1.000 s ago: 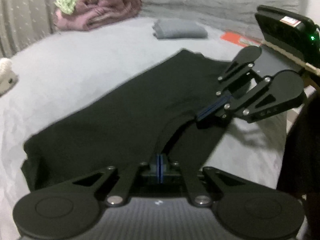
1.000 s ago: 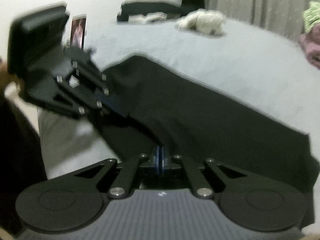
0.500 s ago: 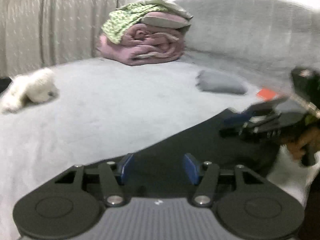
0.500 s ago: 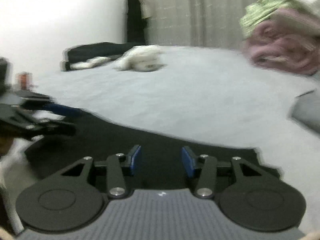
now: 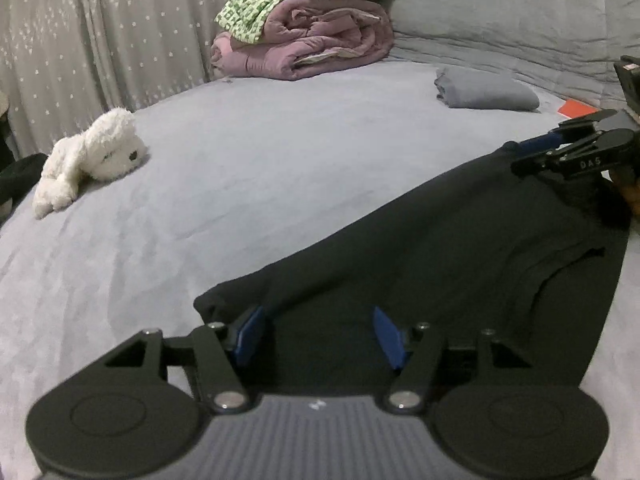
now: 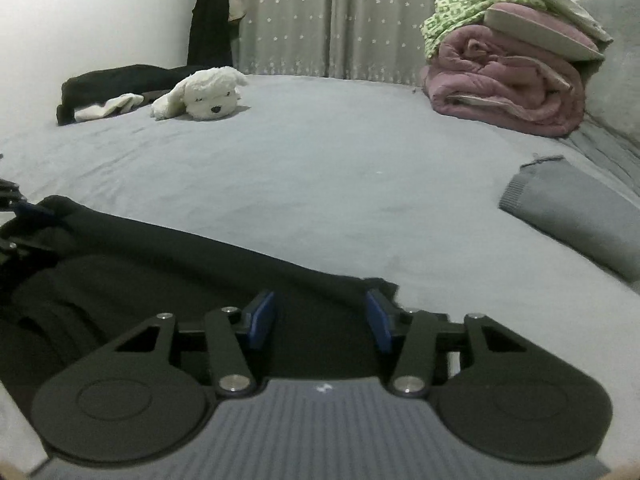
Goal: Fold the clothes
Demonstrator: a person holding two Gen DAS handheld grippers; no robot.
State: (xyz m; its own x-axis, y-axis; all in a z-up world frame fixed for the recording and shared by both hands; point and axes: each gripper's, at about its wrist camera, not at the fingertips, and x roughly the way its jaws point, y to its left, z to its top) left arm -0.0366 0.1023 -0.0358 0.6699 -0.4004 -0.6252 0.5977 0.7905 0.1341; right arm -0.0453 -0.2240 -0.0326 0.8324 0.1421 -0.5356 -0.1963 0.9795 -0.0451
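Garment: a black garment point(image 5: 460, 248) lies spread low across the grey bed point(image 5: 260, 184), filling the lower right of the left view and the lower left of the right view; layers show at its right side, so it looks at least partly folded.
Left gripper point(image 5: 318, 334): fingers wide apart, holding nothing, over the garment's near left edge.
Right gripper point(image 6: 320, 320): also wide, empty, over the garment's right corner.
Stage: this fits either a fold just laid down or a fresh grasp about to come; I cannot tell which.
Doing it well: I would keep both ends level, so the edges line up and the cloth stays smooth.
Surface: soft grey bedding, lightly creased.
Room: a white plush dog point(image 6: 204, 94), a pink quilt point(image 5: 308, 44) in the upper middle, a folded grey cloth point(image 5: 486, 90), starred curtains point(image 6: 332, 16).
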